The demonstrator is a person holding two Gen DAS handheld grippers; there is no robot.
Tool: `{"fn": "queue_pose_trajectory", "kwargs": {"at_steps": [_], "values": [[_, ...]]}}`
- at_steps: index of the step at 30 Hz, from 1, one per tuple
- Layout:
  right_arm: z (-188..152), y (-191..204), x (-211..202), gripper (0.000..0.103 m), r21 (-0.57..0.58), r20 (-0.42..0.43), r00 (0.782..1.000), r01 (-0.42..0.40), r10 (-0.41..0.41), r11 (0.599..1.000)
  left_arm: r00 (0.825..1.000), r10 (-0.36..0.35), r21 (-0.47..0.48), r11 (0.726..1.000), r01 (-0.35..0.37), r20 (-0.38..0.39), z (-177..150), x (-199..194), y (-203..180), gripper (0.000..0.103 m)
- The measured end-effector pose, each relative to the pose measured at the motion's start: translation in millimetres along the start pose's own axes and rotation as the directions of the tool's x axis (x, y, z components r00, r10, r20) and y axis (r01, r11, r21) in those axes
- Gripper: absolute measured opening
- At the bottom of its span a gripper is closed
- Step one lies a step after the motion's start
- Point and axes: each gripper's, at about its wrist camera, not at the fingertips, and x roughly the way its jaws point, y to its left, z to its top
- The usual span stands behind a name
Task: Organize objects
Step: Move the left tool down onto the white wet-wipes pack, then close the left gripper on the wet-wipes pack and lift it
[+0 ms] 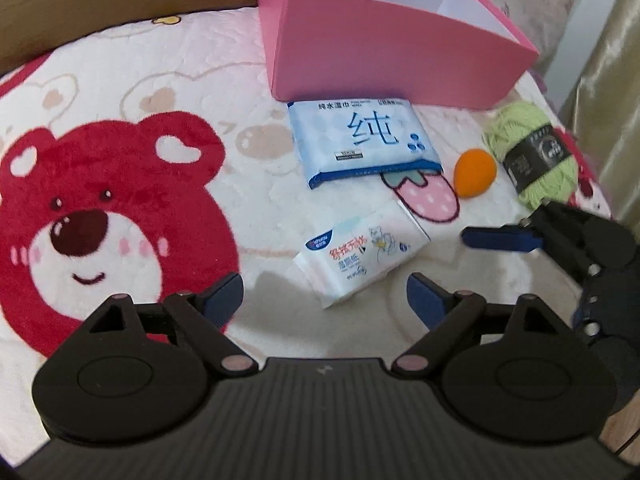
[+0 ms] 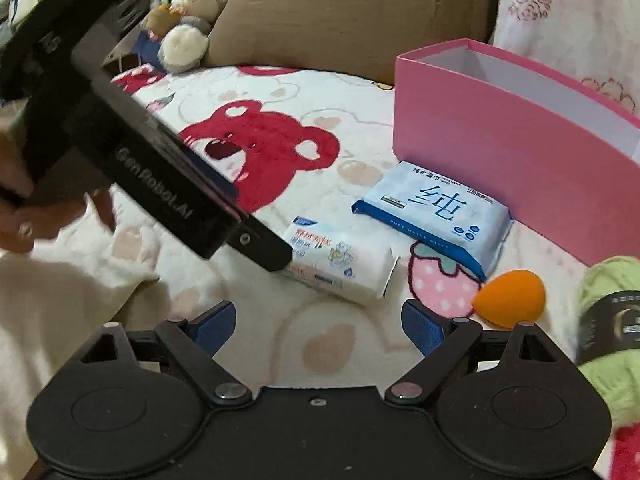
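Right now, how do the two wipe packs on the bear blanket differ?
The light-blue plastic wipe pack with the large blue character lies touching the pink box; the white plastic wipe pack with pink lettering and a cartoon lies nearer the grippers, apart from the box. The blue pack looks larger and has a dark-blue end seal; the white one does not. Both lie flat, label up, ungripped.
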Motion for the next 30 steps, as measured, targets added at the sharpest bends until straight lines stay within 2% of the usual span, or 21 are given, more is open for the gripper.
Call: {"fn": "queue_pose_trajectory", "kwargs": {"at_steps": [3,5,6,8,11,13,16,17,19,20,21,24,30], "values": [[-1.9,-7.7,13.3,0.092,0.065,-0.026,1.0,-0.007,0.009,0.998,0.998,-0.042,-0.083,0.996,0.045,0.036,-4.4,5.0,8.3,0.085],[-0.9,-9.6,26.7,0.092,0.061,-0.098,0.995,-0.001,0.007,0.998,0.997,-0.062,-0.117,0.991,0.066,0.038,-7.1,10.1,10.2,0.069],[-1.4,-8.7,29.1,0.092,0.046,-0.099,0.995,0.006,-0.001,0.999,0.997,-0.076,-0.121,0.989,0.079,0.031,-8.6,13.3,10.1,0.064],[-2.6,-7.5,27.4,0.092,0.042,-0.059,0.998,0.016,-0.014,0.999,0.996,-0.076,-0.133,0.988,0.08,0.037,-12.8,17.9,9.9,0.062],[-1.3,-9.1,30.3,0.092,0.073,-0.043,0.999,0.017,-0.014,0.997,0.993,-0.085,-0.15,0.984,0.096,0.076,-17.3,19.4,12.1,0.053],[0.8,-6.6,32.3,0.092,0.06,-0.029,0.999,0.018,-0.016,0.998,0.987,-0.12,-0.188,0.972,0.138,0.105,-18.8,19.2,16.8,0.04],[4.7,-4.5,34.0,0.089,0.066,-0.009,1.0,-0.002,0.003,0.998,0.983,-0.139,-0.223,0.961,0.163,0.118,-21.1,21.4,21.3,0.029],[5.5,-4.3,32.7,0.087,0.073,-0.006,1.0,0.003,-0.002,0.997,0.982,-0.139,-0.237,0.957,0.165,0.124,-22.9,22.1,23.3,0.028],[4.8,-4.6,32.9,0.075,0.073,-0.001,0.999,0.033,-0.033,0.997,0.98,-0.149,-0.297,0.937,0.183,0.132,-25.9,23.6,29.8,0.025],[5.0,-5.0,33.8,0.061,0.066,-0.008,0.998,0.065,-0.064,0.996,0.979,-0.154,-0.325,0.926,0.189,0.131,-26.3,24.3,32.9,0.024],[5.3,-6.6,33.9,0.056,0.065,-0.02,0.997,0.08,-0.079,0.995,0.978,-0.161,-0.346,0.917,0.197,0.132,-26.2,24.7,35.4,0.024],[5.6,-15.1,31.5,0.056,0.125,-0.018,0.999,0.051,-0.049,0.991,0.978,-0.161,-0.348,0.917,0.197,0.13,-26.0,24.9,36.1,0.024],[4.8,-10.1,35.3,0.061,0.099,-0.015,0.998,0.061,-0.059,0.993,0.98,-0.153,-0.361,0.913,0.19,0.128,-25.1,28.3,34.9,0.024]]}}
